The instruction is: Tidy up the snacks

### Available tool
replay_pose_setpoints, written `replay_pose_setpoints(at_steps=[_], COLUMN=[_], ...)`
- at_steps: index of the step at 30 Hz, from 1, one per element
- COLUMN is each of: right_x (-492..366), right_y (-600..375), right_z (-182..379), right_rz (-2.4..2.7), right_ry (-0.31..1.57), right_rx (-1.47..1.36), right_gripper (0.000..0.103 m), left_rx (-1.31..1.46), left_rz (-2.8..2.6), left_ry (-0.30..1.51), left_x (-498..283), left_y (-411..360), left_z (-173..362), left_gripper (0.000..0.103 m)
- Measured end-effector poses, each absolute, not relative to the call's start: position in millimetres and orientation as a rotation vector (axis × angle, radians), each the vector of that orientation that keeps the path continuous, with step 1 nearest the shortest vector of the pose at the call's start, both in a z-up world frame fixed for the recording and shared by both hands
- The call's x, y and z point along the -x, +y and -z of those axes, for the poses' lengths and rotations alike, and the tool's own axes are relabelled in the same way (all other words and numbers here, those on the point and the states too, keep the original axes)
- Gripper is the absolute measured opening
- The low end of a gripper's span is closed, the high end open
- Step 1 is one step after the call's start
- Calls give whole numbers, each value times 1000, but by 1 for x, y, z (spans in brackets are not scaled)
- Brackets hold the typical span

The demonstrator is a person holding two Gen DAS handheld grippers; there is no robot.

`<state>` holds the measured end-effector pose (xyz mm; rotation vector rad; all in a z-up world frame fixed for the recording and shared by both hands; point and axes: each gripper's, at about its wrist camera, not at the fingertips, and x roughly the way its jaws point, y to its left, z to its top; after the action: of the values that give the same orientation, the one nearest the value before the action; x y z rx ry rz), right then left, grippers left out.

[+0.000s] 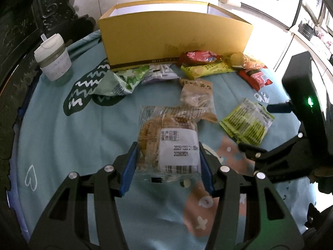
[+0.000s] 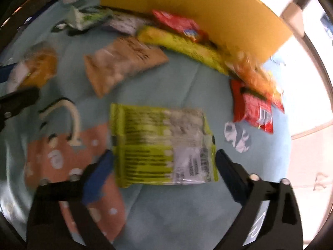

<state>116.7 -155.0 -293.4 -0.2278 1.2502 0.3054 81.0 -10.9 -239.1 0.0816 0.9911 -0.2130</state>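
Note:
My left gripper (image 1: pixel 167 166) is shut on a clear bread packet (image 1: pixel 166 143) with a white date label, its blue pads pressed on both sides. My right gripper (image 2: pixel 164 166) is open, its fingers standing either side of a lime-green snack packet (image 2: pixel 162 143) that lies on the light blue cloth; contact is not clear in the blurred view. That green packet also shows in the left wrist view (image 1: pixel 247 123), with the right gripper's body beside it. A yellow cardboard box (image 1: pixel 174 39) stands open at the back of the table.
Several snack packets lie along the box front: green-white (image 1: pixel 122 81), purple (image 1: pixel 160 73), red (image 1: pixel 197 57), yellow (image 1: pixel 206 69), orange (image 1: pixel 247 61), dark red (image 1: pixel 257 78) and a brown one (image 1: pixel 196 95). A lidded cup (image 1: pixel 54 60) stands at the far left. Dark carved furniture lies behind.

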Motion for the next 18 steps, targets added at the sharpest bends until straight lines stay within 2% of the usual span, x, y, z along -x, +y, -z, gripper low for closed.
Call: replay_pose_setpoints(at_steps=[2,4,7,18], right_x=[-120,-117,-111,-96], right_y=[-163,-161,-156,-193], right_z=[290,282,267,232], right_rz=[-316,-361,-421,-461], right_ry=[1254,1222,1189,1174], right_rx=[197,217,222,-17], right_gripper=[93,70,49,32], left_rx=[-83,-80,-69,-69], left_rz=[218,217,213,236], left_ry=[991,995,1013,1004], left_x=[-81,-81,-82,-84], left_y=[-11,-10,-10,-17], left_z=[239,241,246,243], left_gripper=[55,55,55,55])
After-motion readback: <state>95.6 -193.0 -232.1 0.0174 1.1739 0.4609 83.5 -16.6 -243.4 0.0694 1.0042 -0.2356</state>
